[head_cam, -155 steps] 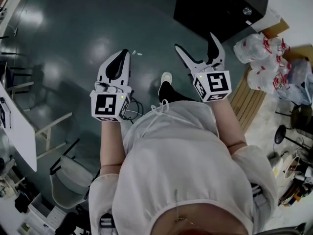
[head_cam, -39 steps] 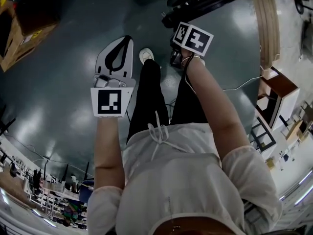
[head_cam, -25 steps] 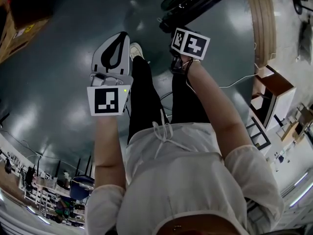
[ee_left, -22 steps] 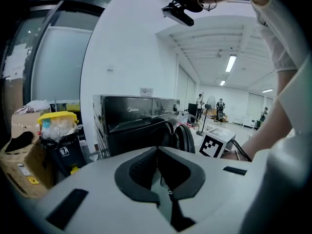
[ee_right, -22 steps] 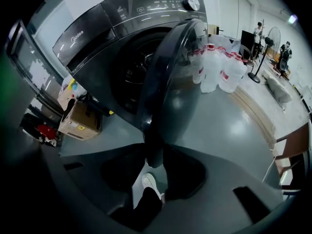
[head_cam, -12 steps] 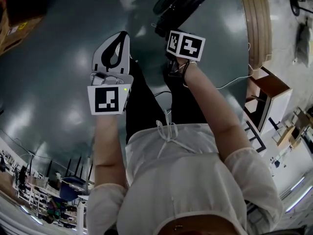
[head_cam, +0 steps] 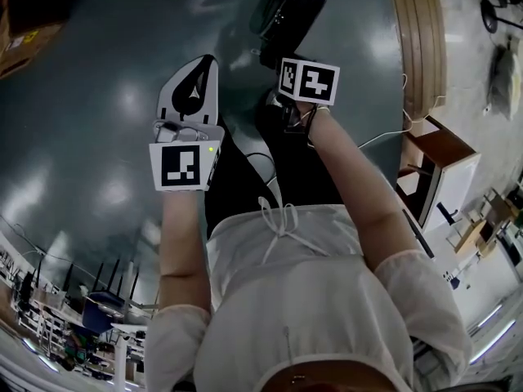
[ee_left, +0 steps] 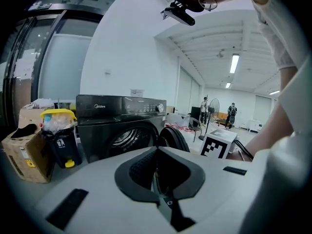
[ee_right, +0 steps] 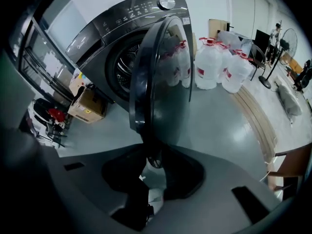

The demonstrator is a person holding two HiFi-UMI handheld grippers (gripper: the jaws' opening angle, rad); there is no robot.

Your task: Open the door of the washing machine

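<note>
The black washing machine [ee_left: 122, 115] stands ahead with its drum opening [ee_right: 122, 67] bare. Its round door [ee_right: 163, 77] is swung out and edge-on to me, and shows in the head view as a dark curve [head_cam: 288, 6]. My right gripper [ee_right: 152, 152] points steeply down and has the door's lower rim between its jaws, which have just been closing on it. Its marker cube [head_cam: 309, 81] hides the jaws from above. My left gripper [ee_left: 157, 149] hangs apart from the machine, tips [head_cam: 207, 60] together, holding nothing.
A cardboard box [ee_left: 27, 155] and a yellow-lidded bin [ee_left: 58, 135] stand left of the machine. Several large water bottles [ee_right: 214, 62] sit to its right by wooden planks [head_cam: 421, 31]. A small brown-and-white table [head_cam: 445, 166] is at the person's right.
The person has stepped sideways across the floor with both grippers. The door's dark rim has swung further round with the right gripper on it. The white shoe has gone out of sight.
</note>
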